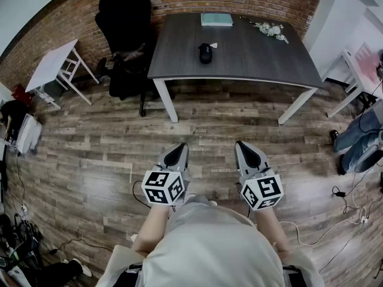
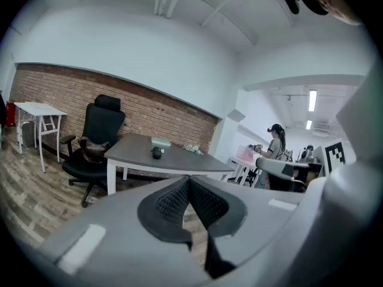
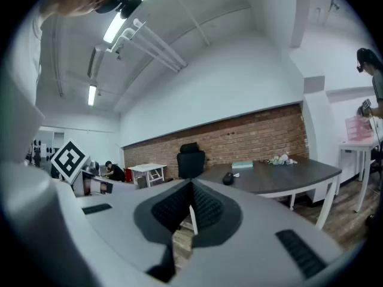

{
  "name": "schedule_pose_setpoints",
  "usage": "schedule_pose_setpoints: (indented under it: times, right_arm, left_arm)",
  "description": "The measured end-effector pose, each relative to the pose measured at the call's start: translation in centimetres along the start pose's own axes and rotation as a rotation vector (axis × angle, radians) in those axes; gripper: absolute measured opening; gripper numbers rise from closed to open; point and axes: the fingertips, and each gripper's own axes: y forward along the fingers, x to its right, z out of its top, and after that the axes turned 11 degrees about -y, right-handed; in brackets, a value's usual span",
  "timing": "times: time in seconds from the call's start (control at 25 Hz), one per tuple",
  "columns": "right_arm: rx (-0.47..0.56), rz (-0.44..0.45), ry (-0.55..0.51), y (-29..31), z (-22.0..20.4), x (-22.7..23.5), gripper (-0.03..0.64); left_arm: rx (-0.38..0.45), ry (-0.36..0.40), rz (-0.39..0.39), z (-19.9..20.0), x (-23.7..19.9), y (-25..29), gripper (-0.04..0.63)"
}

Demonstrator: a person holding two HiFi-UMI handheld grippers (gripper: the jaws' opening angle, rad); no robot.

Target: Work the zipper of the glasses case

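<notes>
The black glasses case (image 1: 205, 52) lies on the dark grey table (image 1: 251, 58) far ahead of me, with a small white tag beside it. It also shows small and distant as the case (image 2: 157, 153) in the left gripper view and the case (image 3: 227, 179) in the right gripper view. My left gripper (image 1: 178, 154) and right gripper (image 1: 247, 150) hang side by side over the wooden floor, well short of the table. Both are shut with nothing between their pads.
A teal book (image 1: 216, 20) and a spray of white flowers (image 1: 270, 30) lie on the table's far side. A black office chair (image 1: 127, 37) with a bag stands at its left end. White side tables (image 1: 57, 64) and floor cables (image 1: 335, 220) flank the open floor. A person (image 2: 276, 148) stands at the right.
</notes>
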Motion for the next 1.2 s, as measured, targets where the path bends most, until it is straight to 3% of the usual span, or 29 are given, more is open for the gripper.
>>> schedule_pose_setpoints:
  times: [0.44,0.52,0.64,0.88,1.2]
  right_arm:
    - [-0.028,0.052,-0.053,-1.5,-0.2,-1.3,0.002]
    - [-0.039,0.057,-0.059,-1.5,-0.4,-1.2,0.004]
    - [-0.053,0.084,-0.033,-1.6,-1.0,-1.1,0.108]
    - [-0.058,0.119,0.037,-0.7,-1.9,-0.4,0.301]
    - [-0.084,0.142,0.055,3.5,-3.0,1.6,0.337]
  left_arm:
    - [0.036,-0.010,0.006,-0.1,1.5,-1.0,0.018]
    - [0.020,-0.015,-0.018,-0.3,2.0,-0.7,0.108]
    - [0.006,-0.018,-0.057,-0.9,2.7,-0.4,0.236]
    - [-0.014,-0.055,-0.073,-0.9,2.7,0.6,0.304]
    - [-0.020,-0.045,-0.063,0.4,0.6,4.4,0.304]
